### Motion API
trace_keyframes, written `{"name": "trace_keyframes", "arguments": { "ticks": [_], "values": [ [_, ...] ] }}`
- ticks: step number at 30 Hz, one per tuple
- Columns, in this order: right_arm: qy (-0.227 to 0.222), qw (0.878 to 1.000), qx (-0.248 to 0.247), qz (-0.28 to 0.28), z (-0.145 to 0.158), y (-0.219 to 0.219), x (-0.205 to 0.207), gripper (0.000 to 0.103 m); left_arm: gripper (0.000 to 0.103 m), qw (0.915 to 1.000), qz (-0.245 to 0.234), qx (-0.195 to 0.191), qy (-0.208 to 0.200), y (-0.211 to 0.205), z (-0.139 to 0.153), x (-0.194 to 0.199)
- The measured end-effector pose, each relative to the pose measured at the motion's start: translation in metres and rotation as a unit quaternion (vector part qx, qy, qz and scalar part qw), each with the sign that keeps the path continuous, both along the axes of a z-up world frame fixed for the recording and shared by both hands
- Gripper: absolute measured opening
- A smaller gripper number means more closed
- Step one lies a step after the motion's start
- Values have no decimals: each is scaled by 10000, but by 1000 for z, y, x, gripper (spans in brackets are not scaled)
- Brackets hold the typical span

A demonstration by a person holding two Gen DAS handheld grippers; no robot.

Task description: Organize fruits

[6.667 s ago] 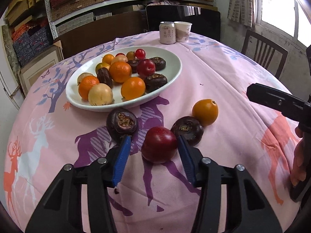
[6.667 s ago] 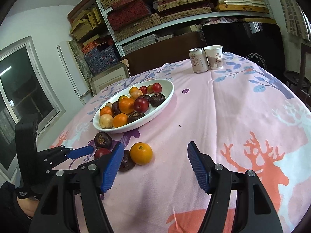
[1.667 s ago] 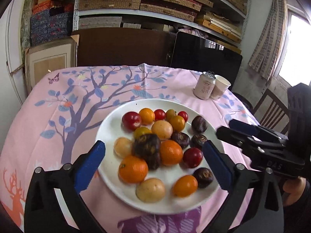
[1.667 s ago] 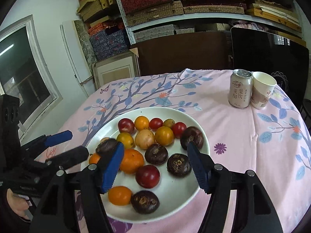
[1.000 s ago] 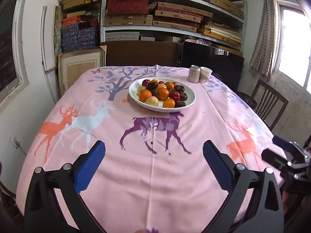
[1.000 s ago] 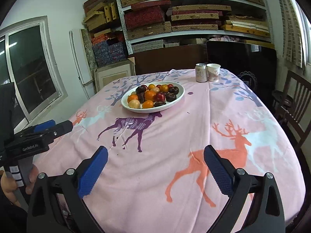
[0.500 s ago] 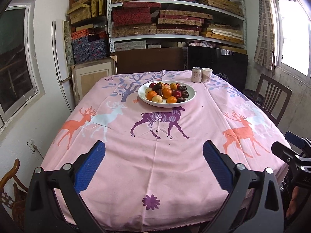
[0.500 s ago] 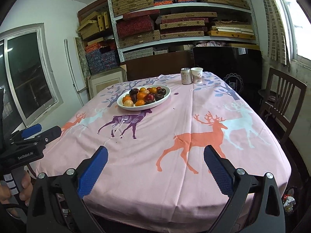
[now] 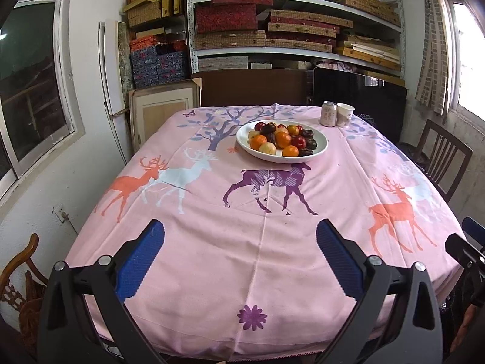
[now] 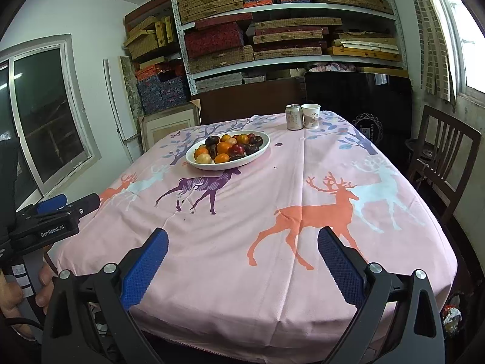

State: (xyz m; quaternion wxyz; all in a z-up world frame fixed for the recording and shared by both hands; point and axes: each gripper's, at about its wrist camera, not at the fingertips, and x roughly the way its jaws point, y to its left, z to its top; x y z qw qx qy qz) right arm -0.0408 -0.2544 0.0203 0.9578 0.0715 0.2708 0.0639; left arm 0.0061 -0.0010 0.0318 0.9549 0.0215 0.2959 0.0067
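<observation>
A white oval plate (image 9: pixel 320 149) (image 10: pixel 260 149) holds several fruits (image 9: pixel 283 139) (image 10: pixel 228 147): orange, red, yellow and dark purple ones. It sits far across the pink deer-print tablecloth (image 9: pixel 242 242) (image 10: pixel 303 242). My left gripper (image 9: pixel 239 257) hangs open over the near table edge, far from the plate, with nothing between its blue pads. My right gripper (image 10: pixel 242 264) is likewise open and empty at the near edge. In the right wrist view the left gripper (image 10: pixel 65 204) appears at the left, held by a hand. The right gripper's tip (image 9: pixel 468 239) shows at the left wrist view's right edge.
A drink can (image 9: pixel 328 113) (image 10: pixel 294 117) and a paper cup (image 9: pixel 344 114) (image 10: pixel 311 116) stand at the table's far side. Wooden chairs (image 9: pixel 444 157) (image 10: pixel 445 163) stand to the right, another chair (image 9: pixel 18 273) at the near left. Shelves of boxes (image 9: pixel 272 30) line the back wall.
Both grippers have pulled back from just over the plate to beyond the near table edge. All loose fruits from earlier now lie on the plate. Both jaws stay open.
</observation>
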Motion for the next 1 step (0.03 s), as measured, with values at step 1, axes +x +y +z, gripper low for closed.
{"name": "trace_keyframes", "arguments": {
  "ticks": [1],
  "values": [
    [2,10000,0,8,0,0,1,100,99,10000,10,-1,13,1,0,1]
  ]
}}
